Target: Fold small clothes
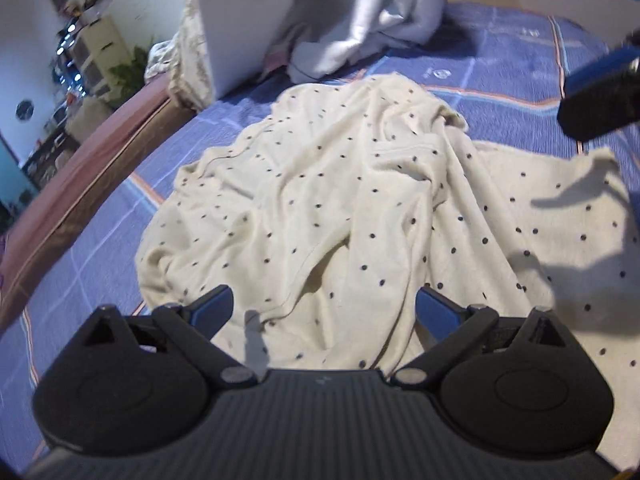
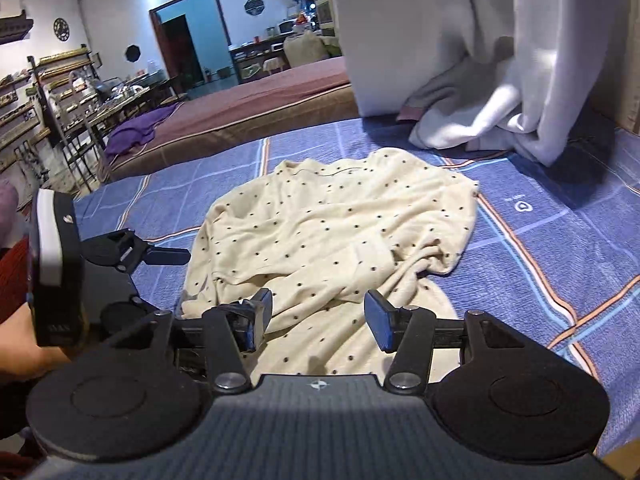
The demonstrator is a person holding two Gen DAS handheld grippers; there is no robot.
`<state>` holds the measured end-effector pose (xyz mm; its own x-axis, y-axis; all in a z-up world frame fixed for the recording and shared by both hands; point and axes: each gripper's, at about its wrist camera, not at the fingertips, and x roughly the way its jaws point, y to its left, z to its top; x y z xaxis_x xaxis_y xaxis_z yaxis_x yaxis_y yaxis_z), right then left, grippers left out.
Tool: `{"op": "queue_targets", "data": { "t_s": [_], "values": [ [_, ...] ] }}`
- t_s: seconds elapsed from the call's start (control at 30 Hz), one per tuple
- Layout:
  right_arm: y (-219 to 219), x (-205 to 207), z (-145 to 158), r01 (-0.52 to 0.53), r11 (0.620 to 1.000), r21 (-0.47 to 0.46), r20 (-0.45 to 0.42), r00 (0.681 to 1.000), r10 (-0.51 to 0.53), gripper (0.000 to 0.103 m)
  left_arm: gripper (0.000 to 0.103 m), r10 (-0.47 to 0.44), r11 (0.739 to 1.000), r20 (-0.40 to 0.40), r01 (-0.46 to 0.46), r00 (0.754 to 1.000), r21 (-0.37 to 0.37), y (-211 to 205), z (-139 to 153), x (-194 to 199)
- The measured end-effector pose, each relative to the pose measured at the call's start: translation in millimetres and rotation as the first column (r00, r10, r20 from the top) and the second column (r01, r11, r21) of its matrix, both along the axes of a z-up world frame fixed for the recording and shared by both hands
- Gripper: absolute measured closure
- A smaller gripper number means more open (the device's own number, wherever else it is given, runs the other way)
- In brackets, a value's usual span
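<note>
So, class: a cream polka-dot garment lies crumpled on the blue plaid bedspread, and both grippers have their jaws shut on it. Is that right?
Not quite. Both wrist views show the jaws open: the left gripper and right gripper hold nothing. The rest stands: the cream polka-dot garment does lie crumpled on the blue plaid bedspread.

Free room and obstacles about the bed.
Bare blue sheet [image 2: 540,248] flanks the crumpled dotted garment [image 2: 332,232] on both sides; beyond it, a white panel [image 2: 384,40] and heaped white cloth [image 2: 480,120] block the far edge.
</note>
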<state>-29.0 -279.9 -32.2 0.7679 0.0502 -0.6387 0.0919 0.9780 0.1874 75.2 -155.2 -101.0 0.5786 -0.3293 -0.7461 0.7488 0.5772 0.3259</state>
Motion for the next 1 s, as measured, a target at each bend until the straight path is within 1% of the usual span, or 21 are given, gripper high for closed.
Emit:
{"op": "queue_targets", "data": {
  "t_s": [0.03, 0.07, 0.13, 0.17, 0.2, 0.27, 0.33, 0.4, 0.43, 0.47, 0.53, 0.6, 0.63, 0.67, 0.73, 0.8, 0.87, 0.9, 0.93, 0.97, 1.0],
  "values": [
    [-1.7, -3.6, -2.3, 0.012, 1.000, -0.011, -0.004, 1.000, -0.012, 0.015, 0.028, -0.023, 0.999, -0.041, 0.024, 0.999, 0.038, -10.2, -10.0, 3.8],
    [-2.3, -6.5, -5.9, 0.020, 1.000, -0.014, -0.011, 1.000, -0.020, 0.014, 0.060, -0.029, 0.998, -0.106, 0.034, 0.994, 0.053, -15.8, -19.9, 9.4],
    [-11.5, -13.1, -13.1, 0.035, 0.999, 0.007, -0.030, 0.999, -0.035, 0.014, 0.081, 0.019, 0.998, -0.208, -0.030, 0.978, -0.048, -8.5, -19.6, 21.7],
    [-17.2, -14.6, -16.9, 0.036, 0.999, 0.020, -0.046, 0.998, -0.035, 0.014, 0.097, 0.058, 0.994, -0.230, -0.076, 0.971, -0.073, -0.2, -14.1, 26.9],
    [-18.5, -15.0, -20.3, 0.038, 0.999, 0.026, -0.062, 0.997, -0.036, 0.014, 0.097, 0.086, 0.986, -0.243, -0.117, 0.966, -0.116, 12.2, -5.0, 30.8],
    [-21.9, -14.3, -23.5, 0.037, 0.999, 0.031, -0.075, 0.997, -0.035, 0.014, 0.097, 0.155, 0.942, -0.285, -0.228, 0.946, -0.246, 52.1, 19.8, 39.5],
    [-20.0, -8.0, -25.7, 0.021, 0.999, 0.029, -0.077, 0.997, -0.019, 0.014, 0.097, 0.279, 0.856, -0.325, -0.388, 0.904, -0.343, 105.5, 45.9, 53.8],
    [-15.8, 5.0, -27.2, -0.003, 1.000, 0.025, -0.066, 0.998, 0.005, 0.014, 0.096, 0.378, 0.745, -0.392, -0.527, 0.839, -0.409, 166.5, 65.4, 67.1],
    [-12.2, 13.7, -26.9, -0.028, 0.999, 0.022, -0.057, 0.998, 0.029, 0.014, 0.096, 0.441, 0.693, -0.380, -0.578, 0.813, -0.431, 193.1, 72.8, 70.2],
    [-7.1, 22.8, -26.4, -0.054, 0.998, 0.014, -0.044, 0.998, 0.054, 0.014, 0.096, 0.530, 0.653, -0.337, -0.628, 0.778, -0.424, 215.4, 78.7, 72.7],
    [11.5, 44.3, -24.7, -0.146, 0.989, -0.032, 0.003, 0.989, 0.146, 0.015, 0.095, 0.709, 0.588, -0.208, -0.728, 0.674, -0.353, 250.0, 85.2, 80.7],
    [37.5, 68.7, -27.8, -0.257, 0.957, -0.135, 0.014, 0.965, 0.261, 0.015, 0.095, 0.770, 0.536, -0.190, -0.778, 0.610, -0.327, 275.6, 84.7, 85.4],
    [55.3, 83.1, -33.9, -0.308, 0.923, -0.230, -0.005, 0.949, 0.315, 0.015, 0.095, 0.773, 0.512, -0.218, -0.788, 0.596, -0.341, 284.5, 84.2, 87.0],
    [71.0, 94.5, -41.8, -0.344, 0.879, -0.328, -0.032, 0.935, 0.354, 0.015, 0.095, 0.772, 0.491, -0.243, -0.793, 0.588, -0.360, 292.5, 84.0, 89.0],
    [101.4, 116.4, -66.0, -0.432, 0.745, -0.509, -0.140, 0.895, 0.424, 0.024, 0.094, 0.777, 0.488, -0.234, -0.794, 0.584, -0.363, 296.1, 86.2, 93.7],
    [119.0, 129.2, -83.3, -0.517, 0.656, -0.550, -0.256, 0.852, 0.457, 0.039, 0.093, 0.791, 0.486, -0.196, -0.790, 0.580, -0.373, 296.9, 92.1, 97.3],
    [127.7, 134.2, -93.4, -0.566, 0.601, -0.564, -0.310, 0.820, 0.482, 0.039, 0.092, 0.822, 0.452, -0.166, -0.802, 0.544, -0.390, 299.3, 97.1, 101.0],
    [128.7, 135.4, -96.7, -0.557, 0.585, -0.589, -0.303, 0.824, 0.479, 0.042, 0.089, 0.834, 0.433, -0.164, -0.810, 0.526, -0.397, 301.8, 98.9, 103.0],
    [126.6, 137.1, -97.0, -0.531, 0.589, -0.609, -0.275, 0.838, 0.472, 0.070, 0.086, 0.849, 0.409, -0.164, -0.821, 0.502, -0.399, 303.6, 99.4, 103.0],
    [121.3, 139.6, -93.8, -0.495, 0.615, -0.613, -0.239, 0.859, 0.453, 0.092, 0.071, 0.853, 0.403, -0.168, -0.828, 0.494, -0.391, 303.0, 98.6, 104.7],
    [113.9, 143.1, -88.5, -0.472, 0.652, -0.593, -0.215, 0.873, 0.437, 0.102, 0.051, 0.848, 0.413, -0.173, -0.829, 0.501, -0.378, 302.4, 97.9, 103.7]
  ]
}}
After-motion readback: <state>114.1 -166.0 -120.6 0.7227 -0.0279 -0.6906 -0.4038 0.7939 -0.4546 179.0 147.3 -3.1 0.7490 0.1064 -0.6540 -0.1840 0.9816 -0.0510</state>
